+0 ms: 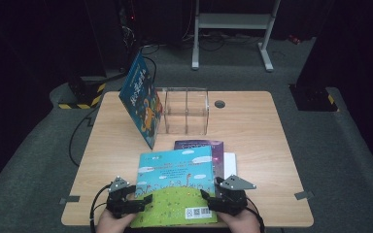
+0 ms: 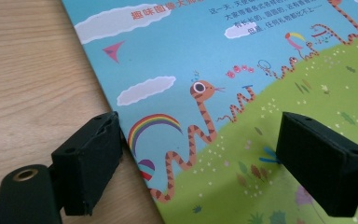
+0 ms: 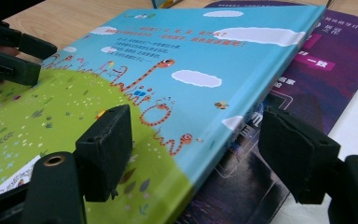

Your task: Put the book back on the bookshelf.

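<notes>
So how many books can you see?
3, maybe more. A snake book lies nearest, on top of a purple book. A blue book leans on the clear box. Something white under the purple one might be another.

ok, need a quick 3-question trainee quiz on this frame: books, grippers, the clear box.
1. True or false: the snake picture book lies flat on top of the purple book.
2. Where is the blue book? A) flat on the table B) propped tilted against the clear organizer C) inside the organizer
3. How do the jaws of the right gripper stand relative to the snake book's edge?

Key
1. True; it partly covers it.
2. B
3. Open, one jaw over the cover, the other beyond the edge above the purple book, not pinching.
</notes>
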Motion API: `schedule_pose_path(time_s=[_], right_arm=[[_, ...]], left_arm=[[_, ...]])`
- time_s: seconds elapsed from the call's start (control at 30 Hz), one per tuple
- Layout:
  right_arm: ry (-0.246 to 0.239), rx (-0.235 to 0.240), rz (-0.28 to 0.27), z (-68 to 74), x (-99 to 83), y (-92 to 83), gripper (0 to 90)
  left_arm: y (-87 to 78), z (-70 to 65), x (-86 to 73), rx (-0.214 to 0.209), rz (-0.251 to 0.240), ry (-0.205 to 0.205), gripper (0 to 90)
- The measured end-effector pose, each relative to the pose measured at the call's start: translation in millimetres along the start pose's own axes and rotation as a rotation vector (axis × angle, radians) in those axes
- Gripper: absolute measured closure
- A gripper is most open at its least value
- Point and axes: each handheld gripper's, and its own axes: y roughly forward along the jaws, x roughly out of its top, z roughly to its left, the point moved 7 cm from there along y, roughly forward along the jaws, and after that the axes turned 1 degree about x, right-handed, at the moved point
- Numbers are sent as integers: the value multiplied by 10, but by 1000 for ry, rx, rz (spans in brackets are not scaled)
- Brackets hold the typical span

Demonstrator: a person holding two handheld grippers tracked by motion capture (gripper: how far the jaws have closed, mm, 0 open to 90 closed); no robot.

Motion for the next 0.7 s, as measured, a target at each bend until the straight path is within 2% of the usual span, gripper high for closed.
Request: schedule_pose_path(time_s=[0.27, 0.3, 0.37, 0.43, 0.5, 0.7], right_arm=[[6, -13, -2, -45, -6, -39, 261], [8, -13, -2, -53, -8, -46, 261], [16, -13, -1, -68, -13, -59, 261], [16, -18, -4, -88, -12, -76, 261], [20, -23, -7, -103, -15, -97, 261], [40, -49, -20, -164, -27, -184, 259]], left_arm=[[39, -93, 3, -21, 7, 10, 144], [48, -109, 7, -26, 2, 1, 144], [58, -116, 12, -30, 4, 12, 144], [73, -143, 17, -37, 4, 3, 144], [85, -151, 23, -43, 9, 17, 144], [151, -217, 65, -66, 19, 21, 145]])
